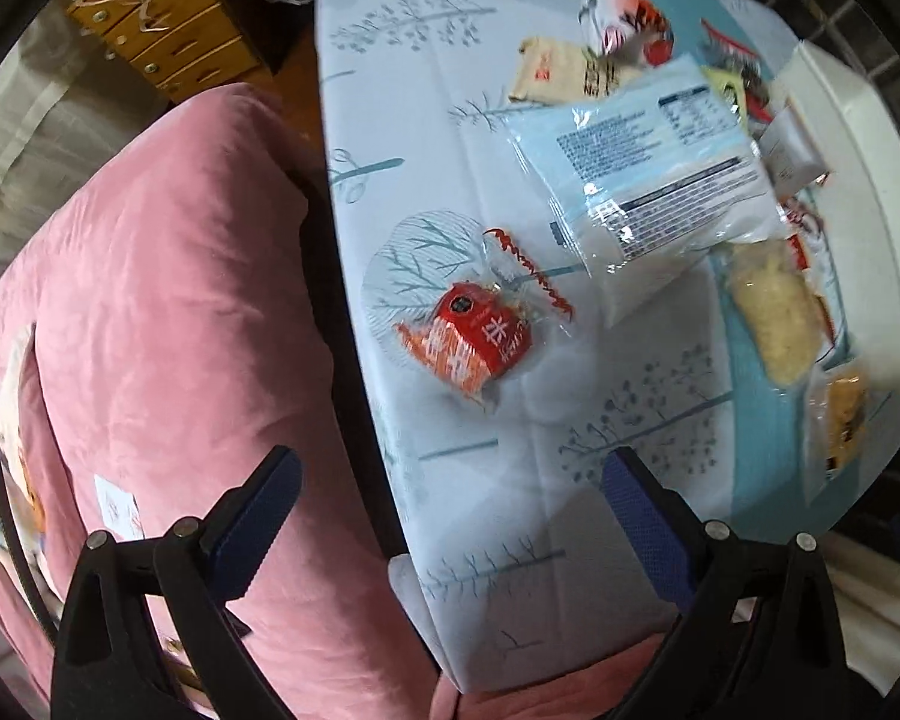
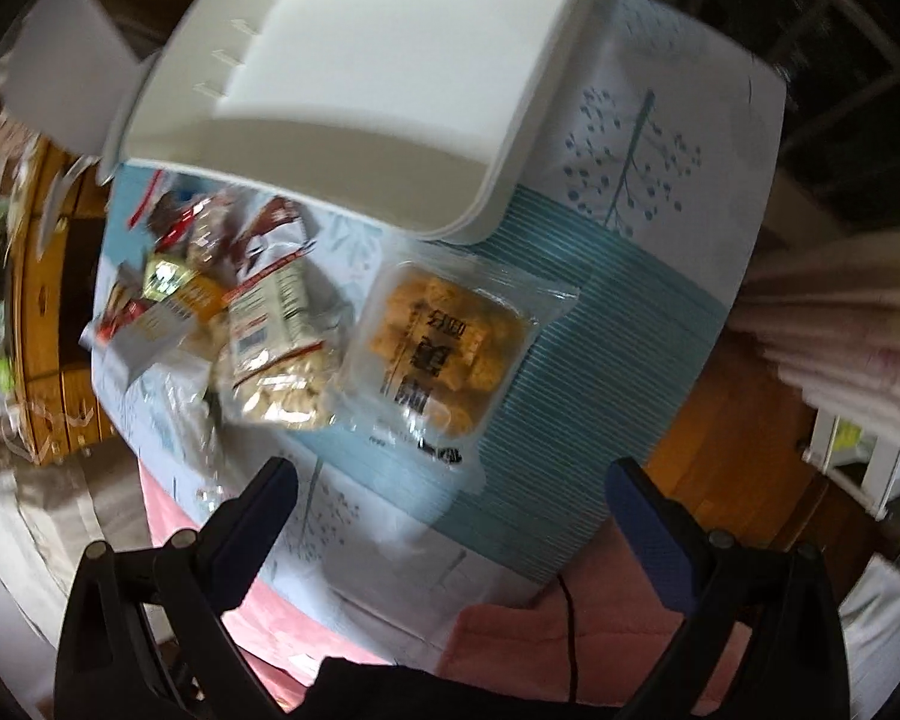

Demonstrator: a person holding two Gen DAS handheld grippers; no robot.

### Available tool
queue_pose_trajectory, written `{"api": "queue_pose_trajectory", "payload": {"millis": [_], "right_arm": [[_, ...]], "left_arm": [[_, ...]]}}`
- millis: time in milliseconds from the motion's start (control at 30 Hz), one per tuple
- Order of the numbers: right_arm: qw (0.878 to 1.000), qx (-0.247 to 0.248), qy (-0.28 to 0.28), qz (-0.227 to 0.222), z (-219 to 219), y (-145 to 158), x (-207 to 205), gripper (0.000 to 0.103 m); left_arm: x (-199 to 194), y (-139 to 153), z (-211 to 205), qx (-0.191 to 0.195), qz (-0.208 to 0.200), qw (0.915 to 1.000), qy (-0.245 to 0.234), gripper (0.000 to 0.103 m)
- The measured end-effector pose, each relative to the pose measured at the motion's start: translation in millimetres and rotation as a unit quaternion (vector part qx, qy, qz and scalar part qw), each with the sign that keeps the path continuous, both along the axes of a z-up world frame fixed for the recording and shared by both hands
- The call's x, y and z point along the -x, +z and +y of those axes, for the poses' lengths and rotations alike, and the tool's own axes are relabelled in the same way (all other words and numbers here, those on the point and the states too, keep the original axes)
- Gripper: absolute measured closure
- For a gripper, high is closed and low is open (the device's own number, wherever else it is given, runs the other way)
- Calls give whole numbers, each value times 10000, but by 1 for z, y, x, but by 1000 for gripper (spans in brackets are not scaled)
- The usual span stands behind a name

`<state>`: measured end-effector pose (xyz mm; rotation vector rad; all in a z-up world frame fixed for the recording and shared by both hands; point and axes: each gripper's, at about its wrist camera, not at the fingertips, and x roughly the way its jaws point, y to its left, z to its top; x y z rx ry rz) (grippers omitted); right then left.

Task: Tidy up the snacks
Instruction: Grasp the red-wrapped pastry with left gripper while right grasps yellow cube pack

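Snack packets lie on a table with a tree-print cloth (image 1: 510, 432). A red packet (image 1: 480, 339) sits alone, ahead of my open left gripper (image 1: 450, 480), which holds nothing. Beyond it lie a large pale blue bag (image 1: 648, 180), a beige packet (image 1: 558, 69) and a pale crumbly packet (image 1: 774, 312). A white bin (image 1: 870, 198) stands at the right edge. In the right wrist view, a clear packet of golden biscuits (image 2: 444, 330) lies just ahead of my open, empty right gripper (image 2: 450, 480), beside a packet with a white label (image 2: 276, 330). The white bin (image 2: 354, 90) stands behind them.
A pink quilt (image 1: 162, 324) covers a bed left of the table and shows below the table's near edge (image 2: 570, 630). A wooden drawer chest (image 1: 162, 30) stands at the far left. More mixed packets (image 2: 168, 264) are heaped near the bin. Wooden floor (image 2: 744, 432) lies to the right.
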<state>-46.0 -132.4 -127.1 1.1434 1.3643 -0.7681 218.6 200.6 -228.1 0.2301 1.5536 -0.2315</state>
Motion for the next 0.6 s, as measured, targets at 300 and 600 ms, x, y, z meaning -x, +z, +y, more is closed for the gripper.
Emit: {"api": "queue_pose_trajectory", "payload": {"millis": [300, 600], "right_arm": [[9963, -93, -842, 162, -15, -44, -6, 0], [9912, -54, -1305, 218, -24, -67, -10, 0]], "left_arm": [[-37, -46, -15, 109, 223, 9992, -322, 3], [-64, -78, -17, 168, 489, 9986, -136, 3]]}}
